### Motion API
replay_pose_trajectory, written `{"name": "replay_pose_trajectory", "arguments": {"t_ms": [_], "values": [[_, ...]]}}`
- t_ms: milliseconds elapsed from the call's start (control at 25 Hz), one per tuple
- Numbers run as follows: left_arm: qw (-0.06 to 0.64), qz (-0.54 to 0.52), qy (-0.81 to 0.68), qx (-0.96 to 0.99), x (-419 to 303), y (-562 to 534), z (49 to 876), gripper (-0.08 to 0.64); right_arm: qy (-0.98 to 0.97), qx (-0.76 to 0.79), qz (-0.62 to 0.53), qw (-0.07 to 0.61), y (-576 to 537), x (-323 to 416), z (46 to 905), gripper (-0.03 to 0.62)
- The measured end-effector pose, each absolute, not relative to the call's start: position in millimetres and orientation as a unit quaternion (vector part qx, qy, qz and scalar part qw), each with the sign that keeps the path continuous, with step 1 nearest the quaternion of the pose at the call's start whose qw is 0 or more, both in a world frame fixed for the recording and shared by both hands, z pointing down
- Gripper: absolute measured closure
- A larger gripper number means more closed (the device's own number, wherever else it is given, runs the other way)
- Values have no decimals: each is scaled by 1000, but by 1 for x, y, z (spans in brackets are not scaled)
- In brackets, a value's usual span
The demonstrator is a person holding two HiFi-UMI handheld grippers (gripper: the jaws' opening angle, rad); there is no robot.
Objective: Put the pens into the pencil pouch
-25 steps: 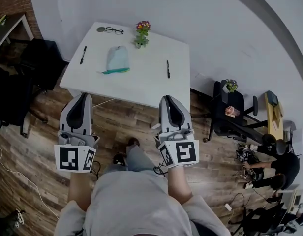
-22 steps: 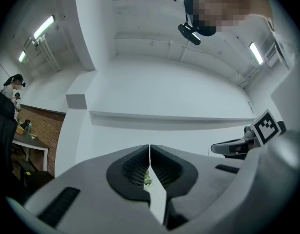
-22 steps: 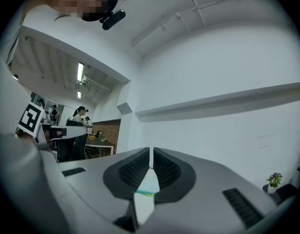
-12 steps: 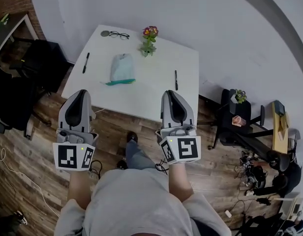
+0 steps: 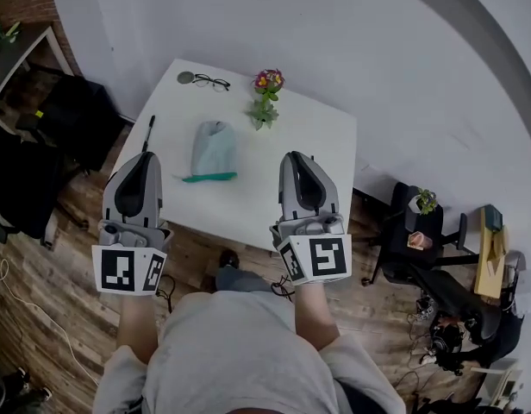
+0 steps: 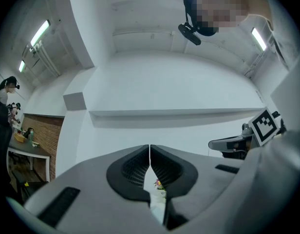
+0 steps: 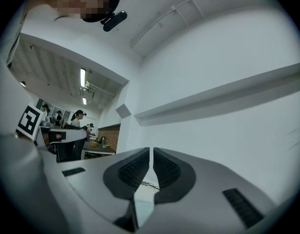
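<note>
- The left gripper (image 6: pixel 149 152) is found clenched: its jaws meet along their length, with nothing between them
- The right gripper (image 7: pixel 151 156) is found in the same state, pads drawn together and empty
- One slender black pen (image 5: pixel 149 134) is located on the white rectangular table (image 5: pixel 317 132), near the table's left edge and just beyond the tip of the left gripper
- The pale mint fabric pencil pouch (image 5: pixel 212 147) is located at mid-table, well apart from the pen, with its darker teal zip edge (image 5: pixel 209 178) turned toward the near side
- The pen is judged light, stiff and smooth-barrelled – it may roll or pivot if pinched near an end, so a grasp across the middle of the barrel is advised
- The pouch is judged soft and limp. It is expected to sag and slide on the smooth top, so one side of the zip edge should be pinched and held while a pen is fed in
- The near end of the pen is covered by the left gripper
- It cannot be determined whether the zip is open
- No second pen is seen – part of the table is covered by the right gripper
- In both gripper views the table shows only as a sliver between the pads, and no pen can be made out there
</note>
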State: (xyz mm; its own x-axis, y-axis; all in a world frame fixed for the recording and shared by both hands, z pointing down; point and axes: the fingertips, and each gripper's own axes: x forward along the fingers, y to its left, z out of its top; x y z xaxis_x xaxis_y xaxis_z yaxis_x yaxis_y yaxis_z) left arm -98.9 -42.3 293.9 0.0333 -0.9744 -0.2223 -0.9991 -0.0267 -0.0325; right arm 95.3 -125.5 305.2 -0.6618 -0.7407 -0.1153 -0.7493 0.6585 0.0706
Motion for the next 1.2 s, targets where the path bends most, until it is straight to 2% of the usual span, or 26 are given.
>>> {"name": "replay_pose_trajectory", "arguments": {"t_ms": [440,760,1200], "values": [[83,46,712,-696,-102,-110,311,532,930,-365,41,33,-199,74,321,549],[9,-42,680,-732,-104,-150,389,532,936,-352,9,6,-218,55,352,549],[-86,-217,527,-817,-105,-169,521,527,902,-430,-11,-27,-226,53,370,549]]}}
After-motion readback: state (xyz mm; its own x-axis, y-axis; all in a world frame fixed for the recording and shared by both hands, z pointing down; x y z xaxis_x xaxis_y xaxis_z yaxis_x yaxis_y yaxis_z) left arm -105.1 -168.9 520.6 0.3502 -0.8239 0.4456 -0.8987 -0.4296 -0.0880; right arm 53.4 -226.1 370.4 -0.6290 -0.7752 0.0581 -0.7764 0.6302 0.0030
